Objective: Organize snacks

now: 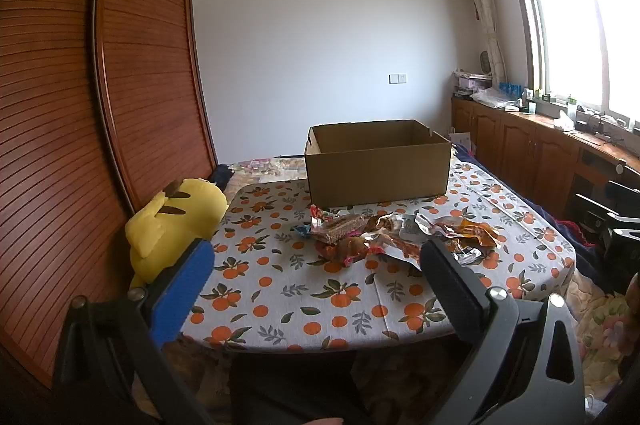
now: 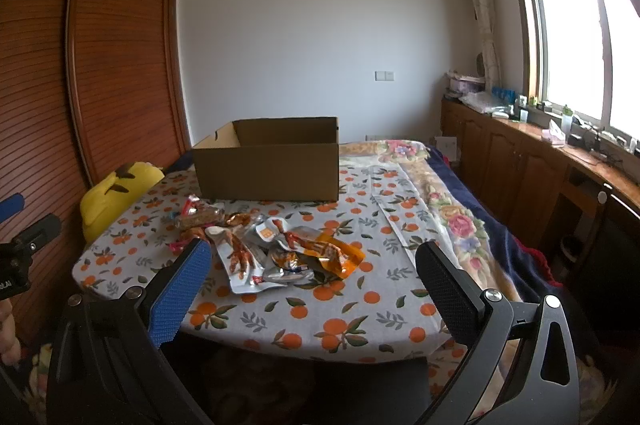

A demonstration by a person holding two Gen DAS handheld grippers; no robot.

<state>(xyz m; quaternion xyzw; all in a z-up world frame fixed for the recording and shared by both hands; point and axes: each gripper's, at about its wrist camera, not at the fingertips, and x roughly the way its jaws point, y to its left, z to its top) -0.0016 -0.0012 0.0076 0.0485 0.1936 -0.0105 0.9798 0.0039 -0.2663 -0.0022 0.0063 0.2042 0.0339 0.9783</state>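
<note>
Right wrist view, one cardboard box point(image 2: 268, 161), one snack pile point(image 2: 264, 245), two hand-held grippers spread wide.

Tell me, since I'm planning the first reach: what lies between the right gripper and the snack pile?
Only bare orange-print tablecloth separates the open right gripper from the snack pile, as the right wrist view shows.

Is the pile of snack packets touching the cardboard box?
Apart. In the right wrist view, a strip of bare tablecloth shows between the snack packets and the front wall of the cardboard box.
</note>
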